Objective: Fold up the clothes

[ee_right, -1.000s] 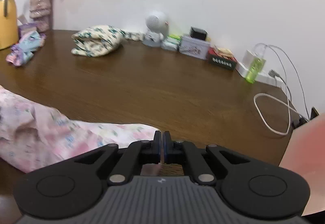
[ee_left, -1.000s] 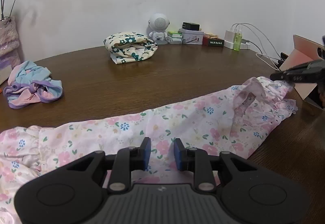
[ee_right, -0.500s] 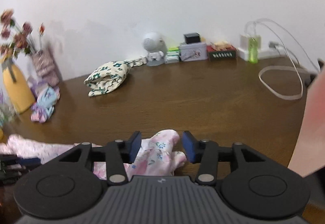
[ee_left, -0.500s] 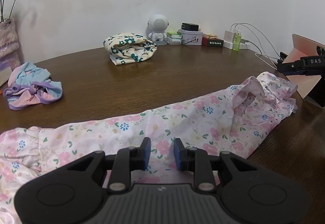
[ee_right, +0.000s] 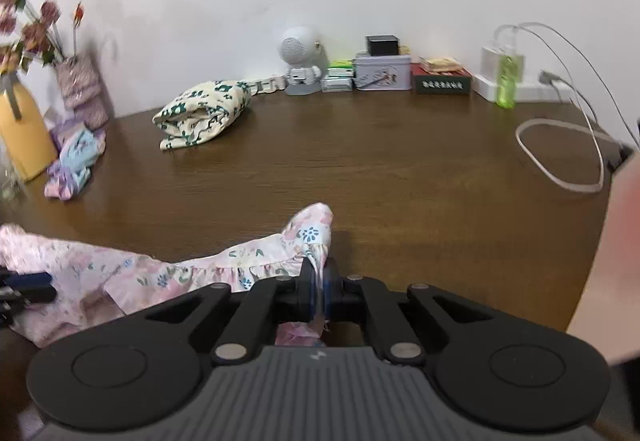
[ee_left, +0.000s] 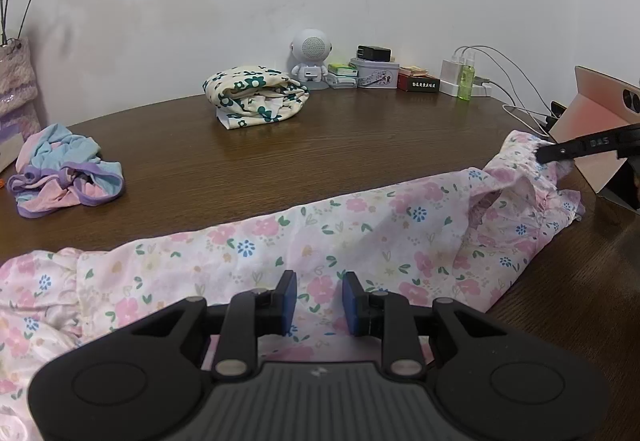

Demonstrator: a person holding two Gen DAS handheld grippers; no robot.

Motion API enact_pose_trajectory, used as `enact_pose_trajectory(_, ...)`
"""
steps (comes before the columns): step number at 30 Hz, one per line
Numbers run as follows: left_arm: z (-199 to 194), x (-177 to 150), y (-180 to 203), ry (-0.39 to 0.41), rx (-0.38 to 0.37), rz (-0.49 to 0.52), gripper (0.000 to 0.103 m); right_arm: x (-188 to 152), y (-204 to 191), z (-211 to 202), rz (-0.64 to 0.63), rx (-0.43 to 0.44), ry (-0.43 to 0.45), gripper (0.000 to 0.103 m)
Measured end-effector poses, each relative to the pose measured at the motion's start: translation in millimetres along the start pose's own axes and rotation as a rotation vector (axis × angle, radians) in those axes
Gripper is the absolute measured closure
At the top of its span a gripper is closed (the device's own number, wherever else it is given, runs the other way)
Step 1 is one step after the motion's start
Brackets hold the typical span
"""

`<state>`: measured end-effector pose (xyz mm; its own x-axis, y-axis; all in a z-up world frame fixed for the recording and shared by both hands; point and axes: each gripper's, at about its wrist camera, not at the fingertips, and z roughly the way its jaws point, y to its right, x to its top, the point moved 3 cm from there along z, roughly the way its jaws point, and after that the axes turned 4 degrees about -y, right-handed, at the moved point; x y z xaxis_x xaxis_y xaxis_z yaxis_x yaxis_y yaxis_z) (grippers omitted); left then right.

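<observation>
across the brown wooden table point(ee_left: 360, 145) a pink floral garment point(ee_left: 360, 237) lies stretched out in a long band, its ruffled end toward the right gripper point(ee_right: 319, 295), whose jaws have just closed and now pinch a fold of that frilly edge between them. over the middle of the cloth the left gripper point(ee_left: 316, 301) has its blue pads parted with fabric below, pressing on nothing. farther back sit a folded green-flowered garment point(ee_left: 256, 97) and a crumpled blue and purple one point(ee_left: 66, 171), well apart.
</observation>
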<state>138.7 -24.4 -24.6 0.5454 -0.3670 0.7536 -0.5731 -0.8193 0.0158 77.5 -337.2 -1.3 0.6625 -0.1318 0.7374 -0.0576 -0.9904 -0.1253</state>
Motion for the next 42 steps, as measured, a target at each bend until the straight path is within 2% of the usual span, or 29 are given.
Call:
enact_pose_trajectory(3,0,0,0,0.003,0.000,-0.001,0.080,-2,-1,15,-0.043,-0.022,-0.023,0.100)
enact_pose_trajectory(7,0,-1,1,0.004,0.002,0.000,0.080,-12,6,23,-0.001,0.002,-0.034,0.099)
enact_pose_trajectory(9,0,-1,1,0.004,0.003,0.000,0.080,-12,11,20,0.034,0.012,-0.019,0.093)
enact_pose_trajectory(10,0,-1,2,0.004,0.004,0.001,0.080,-12,14,18,0.053,0.017,-0.010,0.083)
enact_pose_trajectory(11,0,0,2,0.004,0.004,0.002,0.080,-10,16,11,0.076,0.022,0.007,0.076)
enact_pose_trajectory(12,0,0,2,0.004,0.005,0.003,0.080,-7,16,1,0.087,0.025,0.043,0.074)
enact_pose_trajectory(15,0,0,2,0.004,0.008,0.006,0.080,1,4,-30,0.076,0.035,0.156,0.074)
enact_pose_trajectory(17,0,0,3,0.004,0.008,0.007,0.080,5,-15,-38,0.044,0.097,0.197,0.074)
enact_pose_trajectory(19,0,0,3,0.004,0.008,0.008,0.080,7,-40,-38,0.004,0.185,0.207,0.074)
enact_pose_trajectory(21,0,0,3,0.004,0.008,0.006,0.080,6,-70,-17,-0.063,0.244,0.156,0.074)
enact_pose_trajectory(24,0,-1,1,0.005,0.002,0.000,0.080,0,-103,16,-0.127,0.271,0.087,0.082)
enact_pose_trajectory(27,-1,-1,1,0.006,0.000,-0.003,0.080,-7,-116,36,-0.187,0.246,0.034,0.085)
enact_pose_trajectory(31,-1,-1,0,0.007,-0.002,-0.004,0.080,-21,-114,40,-0.223,0.200,0.003,0.089)
enact_pose_trajectory(34,-2,-1,0,0.007,-0.004,-0.004,0.080,-23,-98,37,-0.204,0.172,0.009,0.090)
enact_pose_trajectory(37,-2,-1,0,0.007,-0.005,-0.005,0.080,-21,-81,37,-0.163,0.166,0.007,0.098)
enact_pose_trajectory(42,-2,-1,2,0.008,-0.001,-0.002,0.080,-15,-68,43,-0.117,0.195,-0.002,0.099)
